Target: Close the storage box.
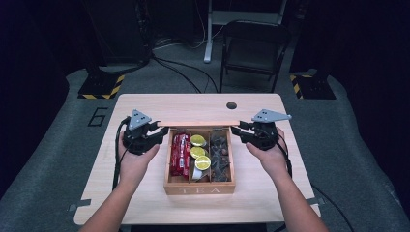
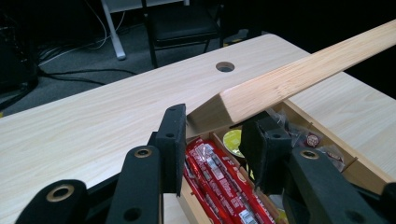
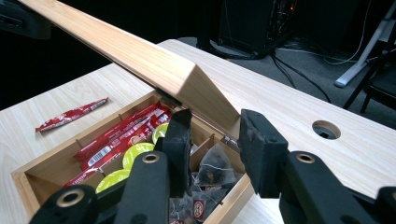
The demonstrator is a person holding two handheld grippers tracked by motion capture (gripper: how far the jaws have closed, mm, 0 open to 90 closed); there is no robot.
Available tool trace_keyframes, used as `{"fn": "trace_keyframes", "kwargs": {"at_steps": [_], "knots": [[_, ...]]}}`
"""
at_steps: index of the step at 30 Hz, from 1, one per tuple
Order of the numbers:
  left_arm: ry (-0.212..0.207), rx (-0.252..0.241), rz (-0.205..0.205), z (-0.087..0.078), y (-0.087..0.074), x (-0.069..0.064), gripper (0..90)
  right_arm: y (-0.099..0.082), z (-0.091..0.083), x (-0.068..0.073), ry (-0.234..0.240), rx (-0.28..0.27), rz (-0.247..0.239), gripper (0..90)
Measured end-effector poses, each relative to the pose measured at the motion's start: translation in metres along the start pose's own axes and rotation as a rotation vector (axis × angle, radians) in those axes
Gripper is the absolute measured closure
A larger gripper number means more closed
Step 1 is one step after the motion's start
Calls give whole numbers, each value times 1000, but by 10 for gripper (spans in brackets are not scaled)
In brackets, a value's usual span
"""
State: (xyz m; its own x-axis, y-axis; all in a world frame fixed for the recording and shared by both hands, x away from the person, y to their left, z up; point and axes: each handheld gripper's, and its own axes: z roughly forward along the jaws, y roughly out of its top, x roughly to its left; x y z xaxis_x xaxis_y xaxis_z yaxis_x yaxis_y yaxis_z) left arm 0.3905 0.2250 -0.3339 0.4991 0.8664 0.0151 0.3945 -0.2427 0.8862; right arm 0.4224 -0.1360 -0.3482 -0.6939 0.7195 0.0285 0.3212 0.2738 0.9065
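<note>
Flanking the raised lid (image 1: pixel 200 123) of the wooden tea box (image 1: pixel 199 189), the left gripper (image 1: pixel 162 131) and right gripper (image 1: pixel 235 129) sit with jaws spread, one lid end between each pair, sachets just below.

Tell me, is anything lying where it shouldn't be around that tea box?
Yes, one thing. A red packet lies loose on the table outside the tea box, while the other red packets sit packed in the box's end compartment. Otherwise the box looks tidy, with its lid raised between the left gripper and right gripper.
</note>
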Motion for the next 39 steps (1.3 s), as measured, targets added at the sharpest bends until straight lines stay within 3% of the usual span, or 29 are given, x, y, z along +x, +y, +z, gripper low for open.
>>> {"fn": "trace_keyframes", "kwargs": {"at_steps": [17,25,32,34,39], "knots": [[-27,22,24,-7,-16,-5,601,-8,-19,13,29,-7,-46,645],[-56,20,45,-12,-40,-11,588,-28,-25,25,23,3,-89,640],[-60,13,45,-14,-56,-15,579,-43,-29,32,33,9,-81,645],[-63,8,36,-14,-62,-17,574,-49,-31,34,45,3,-60,647],[-72,6,28,-14,-71,-18,572,-59,-32,37,48,0,-68,648]]}}
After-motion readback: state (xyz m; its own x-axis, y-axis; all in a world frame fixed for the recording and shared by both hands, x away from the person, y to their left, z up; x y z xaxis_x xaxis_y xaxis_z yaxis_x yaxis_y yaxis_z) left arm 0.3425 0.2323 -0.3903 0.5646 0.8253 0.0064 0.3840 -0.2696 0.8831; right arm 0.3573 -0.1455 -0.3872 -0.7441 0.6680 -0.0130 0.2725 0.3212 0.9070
